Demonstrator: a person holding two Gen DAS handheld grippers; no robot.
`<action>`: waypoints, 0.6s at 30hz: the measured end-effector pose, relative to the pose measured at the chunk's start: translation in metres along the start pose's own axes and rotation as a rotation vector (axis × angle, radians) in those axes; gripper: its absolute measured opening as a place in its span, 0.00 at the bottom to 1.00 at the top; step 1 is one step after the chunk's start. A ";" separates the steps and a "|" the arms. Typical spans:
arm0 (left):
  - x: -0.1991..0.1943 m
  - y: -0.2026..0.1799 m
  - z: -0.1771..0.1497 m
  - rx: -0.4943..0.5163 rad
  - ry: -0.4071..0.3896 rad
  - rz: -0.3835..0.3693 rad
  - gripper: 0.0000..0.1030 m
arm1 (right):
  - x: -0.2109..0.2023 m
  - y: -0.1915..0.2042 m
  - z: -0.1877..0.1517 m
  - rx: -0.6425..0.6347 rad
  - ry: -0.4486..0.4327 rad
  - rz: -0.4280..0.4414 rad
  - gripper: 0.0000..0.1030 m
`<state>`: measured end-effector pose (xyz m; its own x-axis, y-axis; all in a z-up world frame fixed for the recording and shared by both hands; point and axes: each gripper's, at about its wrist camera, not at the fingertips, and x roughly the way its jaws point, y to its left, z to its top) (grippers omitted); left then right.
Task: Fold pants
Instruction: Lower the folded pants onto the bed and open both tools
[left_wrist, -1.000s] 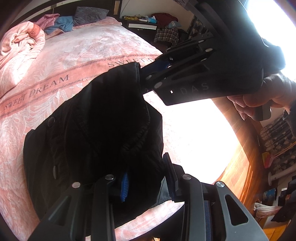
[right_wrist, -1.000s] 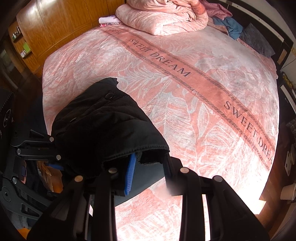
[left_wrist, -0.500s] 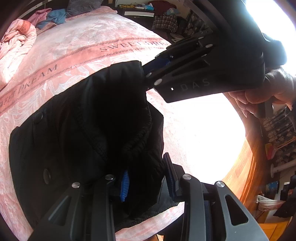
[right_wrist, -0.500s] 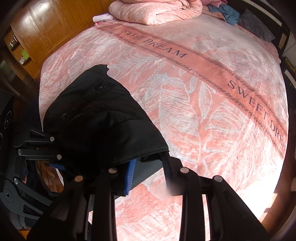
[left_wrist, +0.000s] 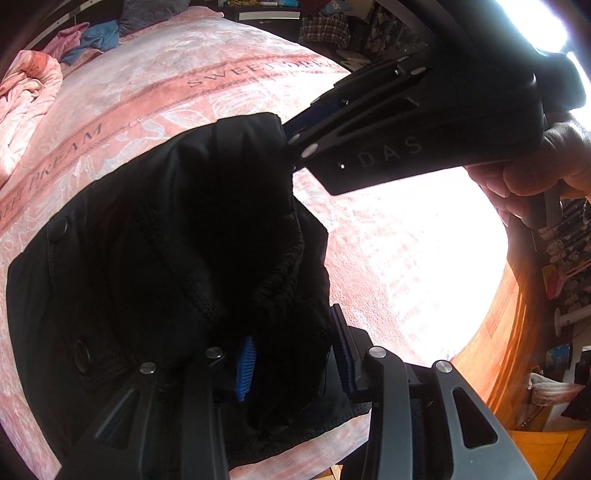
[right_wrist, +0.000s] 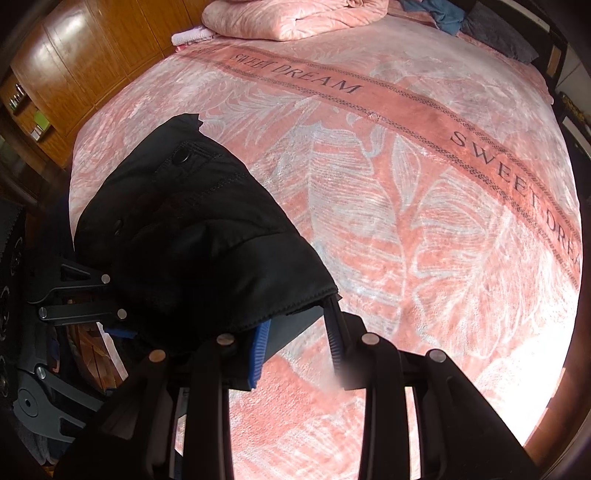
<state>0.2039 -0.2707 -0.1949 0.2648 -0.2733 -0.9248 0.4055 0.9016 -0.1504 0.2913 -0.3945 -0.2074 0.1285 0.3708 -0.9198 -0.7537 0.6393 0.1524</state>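
Black pants (left_wrist: 166, 240), bunched and doubled over, rest on a pink "SWEET DREAM" bed cover (left_wrist: 184, 66) near its edge. My left gripper (left_wrist: 293, 354) points steeply down with a thick fold of the pants between its blue pads; the jaws are opening. In the right wrist view the pants (right_wrist: 192, 240) drape over my right gripper (right_wrist: 297, 336), whose pads hold the hem; those jaws are opening too. The right gripper (left_wrist: 291, 129), in a person's hand (left_wrist: 546, 166), meets the far end of the pants. The left gripper (right_wrist: 110, 317) shows at the left under the fabric.
A crumpled pink duvet (right_wrist: 288, 18) and loose clothes (left_wrist: 96, 33) lie at the head of the bed. A wooden wardrobe (right_wrist: 74, 74) stands beside the bed cover (right_wrist: 369, 184). Wooden floor (left_wrist: 498, 350) and cluttered shelves lie past the bed's edge.
Both grippers have sunk toward the bed with the pants, which now spread lower and wider on the cover. The left pads stand slightly farther apart.
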 end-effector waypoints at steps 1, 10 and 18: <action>0.001 0.000 0.000 0.001 0.002 0.000 0.36 | 0.000 0.000 -0.002 0.009 -0.004 -0.001 0.29; 0.005 -0.007 -0.002 0.025 0.008 0.018 0.37 | 0.001 0.004 -0.016 0.063 -0.010 -0.028 0.29; 0.006 -0.010 -0.006 0.068 0.004 0.051 0.40 | -0.009 0.004 -0.031 0.145 -0.035 -0.061 0.30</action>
<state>0.1960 -0.2797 -0.2015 0.2836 -0.2258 -0.9320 0.4501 0.8895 -0.0786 0.2675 -0.4161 -0.2100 0.1950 0.3499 -0.9163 -0.6435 0.7506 0.1497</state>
